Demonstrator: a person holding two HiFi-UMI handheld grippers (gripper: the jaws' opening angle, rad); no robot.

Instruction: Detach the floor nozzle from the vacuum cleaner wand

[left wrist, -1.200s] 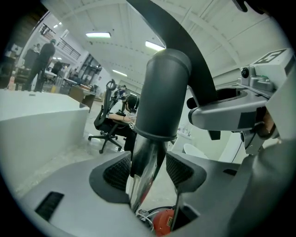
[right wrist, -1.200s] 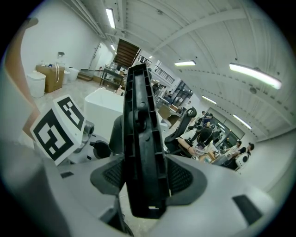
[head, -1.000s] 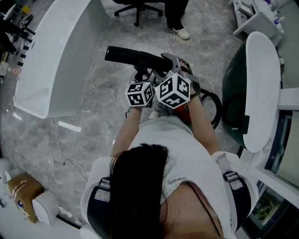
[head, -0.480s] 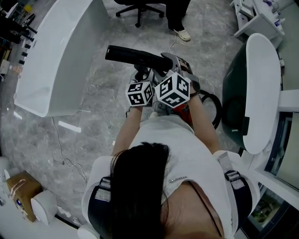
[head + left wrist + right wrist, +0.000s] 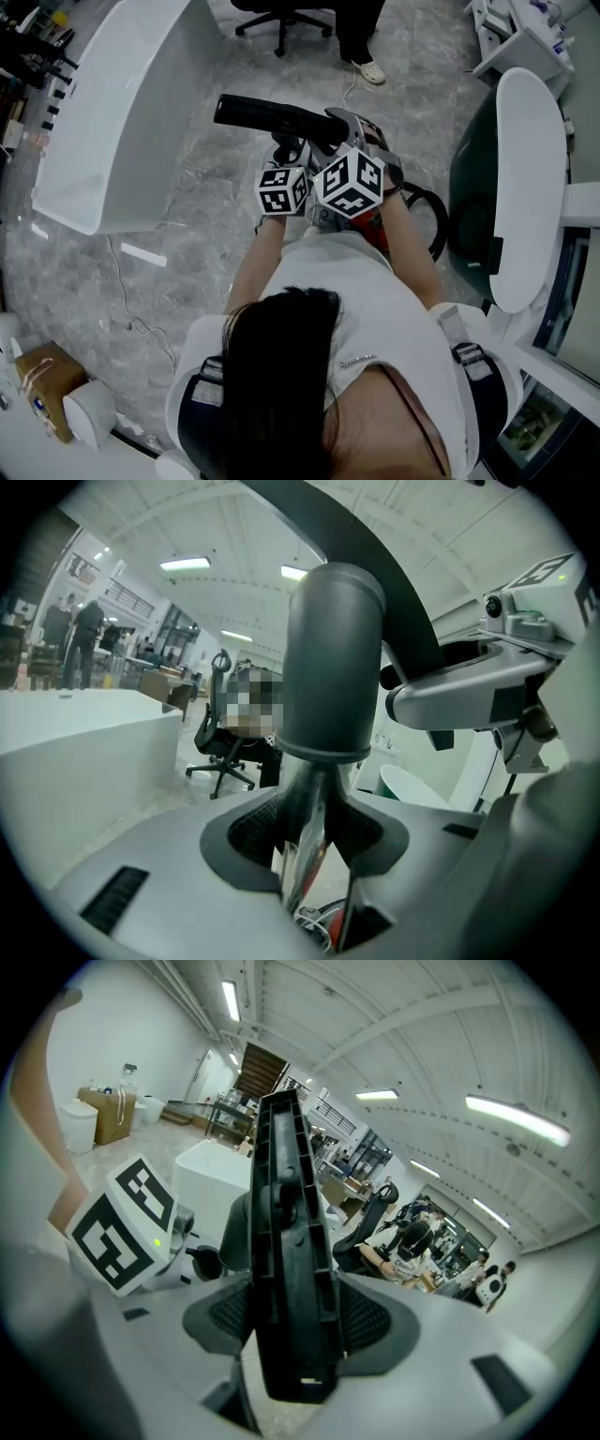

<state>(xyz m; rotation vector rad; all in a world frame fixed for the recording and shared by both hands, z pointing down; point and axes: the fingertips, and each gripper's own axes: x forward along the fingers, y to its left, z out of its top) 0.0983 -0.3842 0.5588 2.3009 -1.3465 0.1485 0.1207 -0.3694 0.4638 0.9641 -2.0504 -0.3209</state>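
The left gripper (image 5: pixel 314 846) has just been closing its jaws, and they are now pinching the narrow neck of the grey wand (image 5: pixel 333 658). The right gripper (image 5: pixel 292 1321) is clamping the black ribbed floor nozzle (image 5: pixel 286 1222). The person (image 5: pixel 328 319) is holding the 2 grippers side by side before the chest, above the marble floor (image 5: pixel 187 197), near a white desk (image 5: pixel 112 122).

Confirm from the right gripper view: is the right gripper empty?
No, the right gripper is clamped on a black ribbed plastic bar standing between its jaws.
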